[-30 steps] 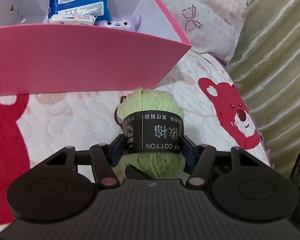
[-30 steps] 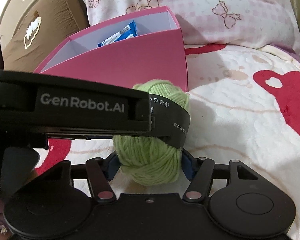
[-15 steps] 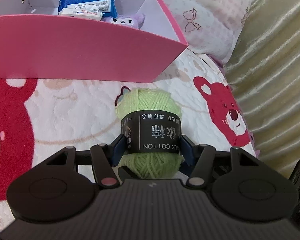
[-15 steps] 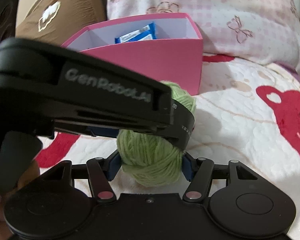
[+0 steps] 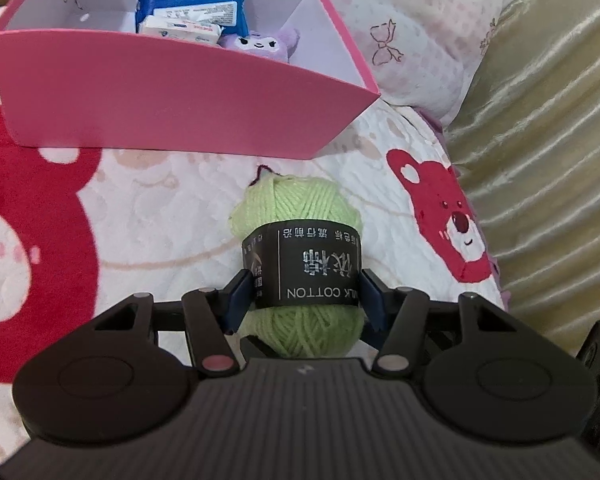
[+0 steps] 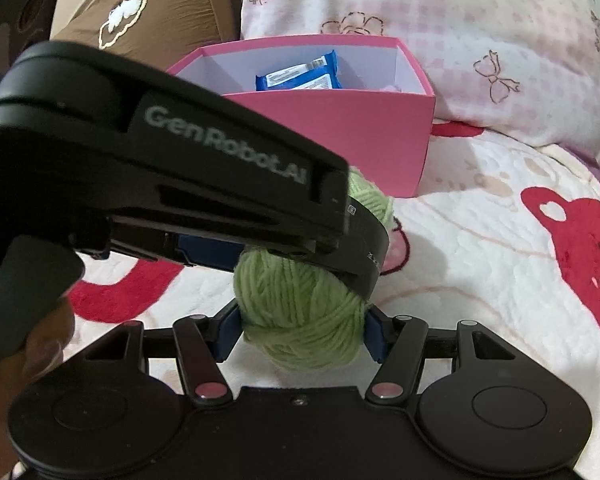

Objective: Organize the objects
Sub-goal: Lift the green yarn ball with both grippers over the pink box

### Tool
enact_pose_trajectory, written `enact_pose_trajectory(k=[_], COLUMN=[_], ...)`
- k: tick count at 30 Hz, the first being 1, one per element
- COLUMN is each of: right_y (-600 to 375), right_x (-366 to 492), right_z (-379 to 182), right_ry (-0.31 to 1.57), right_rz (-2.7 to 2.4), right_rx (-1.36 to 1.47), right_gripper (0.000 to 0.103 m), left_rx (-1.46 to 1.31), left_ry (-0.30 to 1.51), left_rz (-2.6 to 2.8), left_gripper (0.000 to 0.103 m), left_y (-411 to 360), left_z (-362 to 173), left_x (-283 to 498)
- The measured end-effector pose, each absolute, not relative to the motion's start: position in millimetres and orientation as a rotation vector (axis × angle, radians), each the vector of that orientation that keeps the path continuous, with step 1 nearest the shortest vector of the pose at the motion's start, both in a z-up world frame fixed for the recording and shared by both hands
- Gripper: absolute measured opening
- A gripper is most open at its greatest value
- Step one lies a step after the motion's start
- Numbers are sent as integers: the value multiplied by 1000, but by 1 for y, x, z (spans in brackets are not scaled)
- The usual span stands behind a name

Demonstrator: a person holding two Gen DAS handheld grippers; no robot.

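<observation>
Both the left gripper (image 5: 304,300) and right gripper (image 6: 300,328) were clamped on the green yarn ball (image 5: 300,240), held just short of the pink box (image 5: 180,100), likely for steadier carrying.

Bear-print quilt (image 5: 148,216), floral pillow (image 6: 480,32), gold curtain (image 5: 548,128), brown cushion (image 6: 172,8).

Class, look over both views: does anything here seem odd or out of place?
Yes: one green yarn ball is gripped by both the left gripper and right gripper at once, outside the pink box.
</observation>
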State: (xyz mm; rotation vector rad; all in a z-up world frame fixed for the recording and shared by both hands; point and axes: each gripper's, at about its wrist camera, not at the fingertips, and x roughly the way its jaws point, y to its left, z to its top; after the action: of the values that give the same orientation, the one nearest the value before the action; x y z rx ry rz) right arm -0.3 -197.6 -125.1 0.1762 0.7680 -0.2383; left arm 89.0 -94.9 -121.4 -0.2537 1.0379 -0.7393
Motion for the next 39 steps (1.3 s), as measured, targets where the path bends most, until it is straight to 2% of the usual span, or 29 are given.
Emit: enact_pose_trajectory(k=[23,39], right_y=[-146,-108], right_x=[-16,-17], right_z=[-72,-3], right_ry=[749,586], right_rz=[-232,-127], right_rx=[63,47], right_gripper=[66,66], left_rx=[-259,-275], left_ry=[1005,826], left_rz=[-739,-666], left_gripper=[56,56], left_y=[-54,0], left_z=[-59,21], left_x=[62,45])
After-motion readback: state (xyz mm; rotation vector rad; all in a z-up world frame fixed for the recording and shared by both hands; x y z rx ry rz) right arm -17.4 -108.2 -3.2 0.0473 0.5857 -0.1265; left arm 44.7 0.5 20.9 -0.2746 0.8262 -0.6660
